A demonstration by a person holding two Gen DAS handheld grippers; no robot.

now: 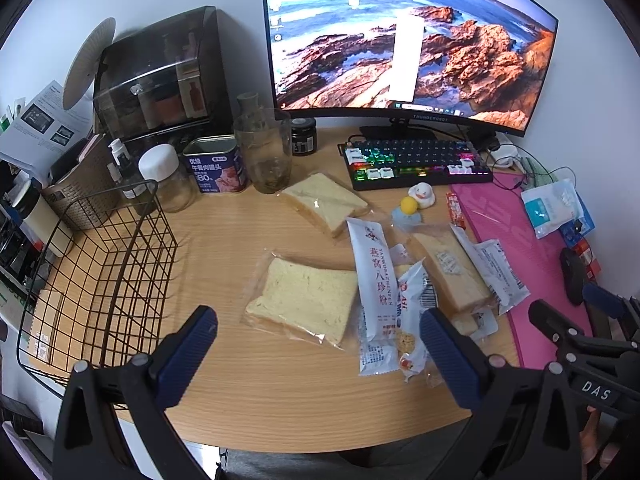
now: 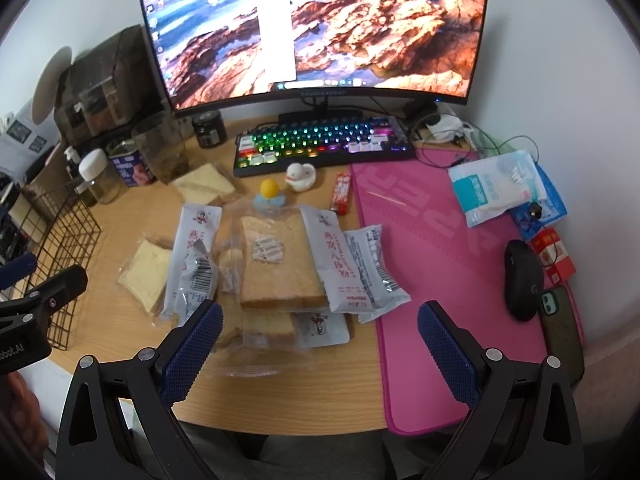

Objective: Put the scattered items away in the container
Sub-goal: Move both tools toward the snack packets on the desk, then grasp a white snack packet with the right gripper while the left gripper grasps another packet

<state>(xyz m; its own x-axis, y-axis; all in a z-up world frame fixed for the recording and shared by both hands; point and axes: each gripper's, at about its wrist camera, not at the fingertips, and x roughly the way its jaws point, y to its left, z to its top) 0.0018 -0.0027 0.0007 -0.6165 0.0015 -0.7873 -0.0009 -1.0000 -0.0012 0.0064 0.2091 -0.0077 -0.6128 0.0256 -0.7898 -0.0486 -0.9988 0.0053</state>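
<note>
A black wire basket (image 1: 100,264) (image 2: 64,256) stands at the desk's left edge. Scattered on the wooden desk lie wrapped bread slices (image 1: 306,300) (image 1: 324,202) (image 2: 280,264), long white snack sachets (image 1: 370,276) (image 2: 332,256) (image 2: 196,248), and a grey packet (image 2: 376,276). My left gripper (image 1: 318,338) hovers open above the near bread slice with nothing between its fingers. Over the pile of bread and sachets, my right gripper (image 2: 320,334) is open and holds nothing. Each gripper shows at the edge of the other's view.
A monitor (image 1: 400,40), lit keyboard (image 1: 416,162), glass jars (image 1: 266,150), a blue tin (image 1: 216,166) and a dark cabinet (image 1: 160,76) line the back. A pink mat (image 2: 440,264) carries a mouse (image 2: 522,280), phone (image 2: 562,328) and pouches (image 2: 496,188). A duck toy (image 2: 300,176) sits by the keyboard.
</note>
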